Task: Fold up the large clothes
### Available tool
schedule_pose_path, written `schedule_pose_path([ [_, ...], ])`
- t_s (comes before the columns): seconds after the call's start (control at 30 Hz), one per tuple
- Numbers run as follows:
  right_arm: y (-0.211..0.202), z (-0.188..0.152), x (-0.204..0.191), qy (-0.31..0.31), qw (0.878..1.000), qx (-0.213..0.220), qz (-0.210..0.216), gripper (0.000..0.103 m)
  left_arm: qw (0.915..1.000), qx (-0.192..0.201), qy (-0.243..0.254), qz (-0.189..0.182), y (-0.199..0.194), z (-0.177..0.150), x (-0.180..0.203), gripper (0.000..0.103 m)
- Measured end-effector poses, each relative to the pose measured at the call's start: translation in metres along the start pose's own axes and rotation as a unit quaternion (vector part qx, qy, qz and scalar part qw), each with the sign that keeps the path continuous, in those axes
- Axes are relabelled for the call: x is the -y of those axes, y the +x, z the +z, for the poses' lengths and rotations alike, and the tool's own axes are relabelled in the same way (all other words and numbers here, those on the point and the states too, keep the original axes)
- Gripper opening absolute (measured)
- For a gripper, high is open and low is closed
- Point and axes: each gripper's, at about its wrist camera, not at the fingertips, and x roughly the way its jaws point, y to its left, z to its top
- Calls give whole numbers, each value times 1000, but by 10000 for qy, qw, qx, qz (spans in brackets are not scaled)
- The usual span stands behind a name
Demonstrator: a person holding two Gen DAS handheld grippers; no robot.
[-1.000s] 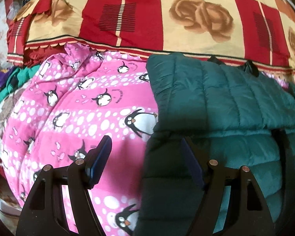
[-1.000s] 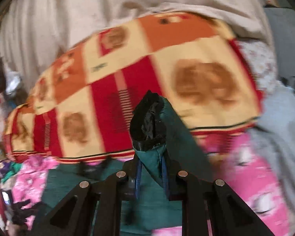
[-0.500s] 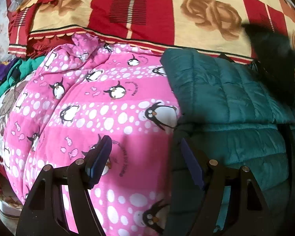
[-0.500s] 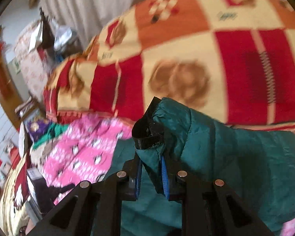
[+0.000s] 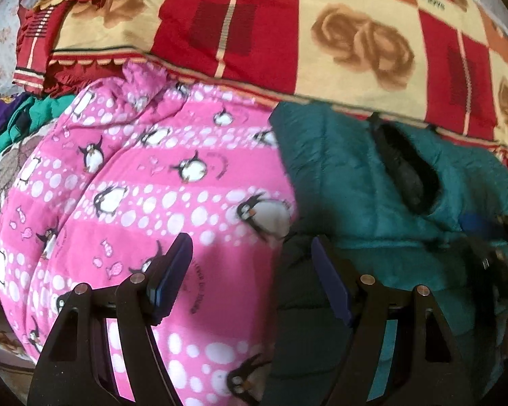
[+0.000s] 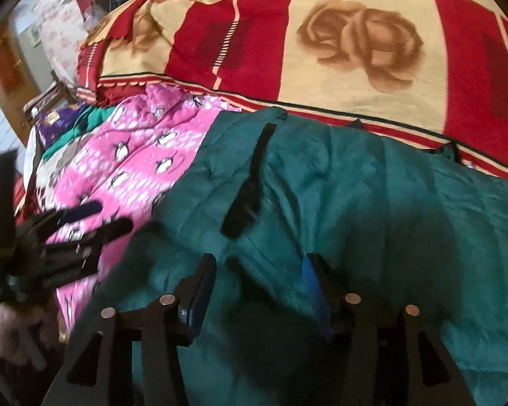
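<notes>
Teal jacket (image 6: 372,209) lies flat on the pink penguin blanket (image 5: 145,196), its far edge against the red and cream rose blanket (image 6: 355,50), black cuff (image 6: 247,186) lying on top. Right gripper (image 6: 259,287) fingers spread apart, holding nothing, over the jacket. Left gripper (image 5: 250,274) also spread, empty, over the jacket's left edge where it meets the pink blanket

- A red, cream and orange checked blanket (image 6: 355,44) with brown roses covers the bed's far side.
- A pink penguin quilt (image 5: 159,182) lies beside it.
- What may be wooden furniture (image 6: 6,77) stands at the left, blurred.
</notes>
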Motion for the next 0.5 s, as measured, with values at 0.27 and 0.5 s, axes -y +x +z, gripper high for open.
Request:
schedule_pose_path([
  [0.27, -60, -75, 79, 18, 9880, -188, -1533, 50, 9897, 415, 114, -1362, -14, 16, 50, 73],
  [0.5, -130, -109, 164, 1201, 9618, 550, -2396, 50, 9777, 555, 898, -1816, 3, 28, 117, 73],
])
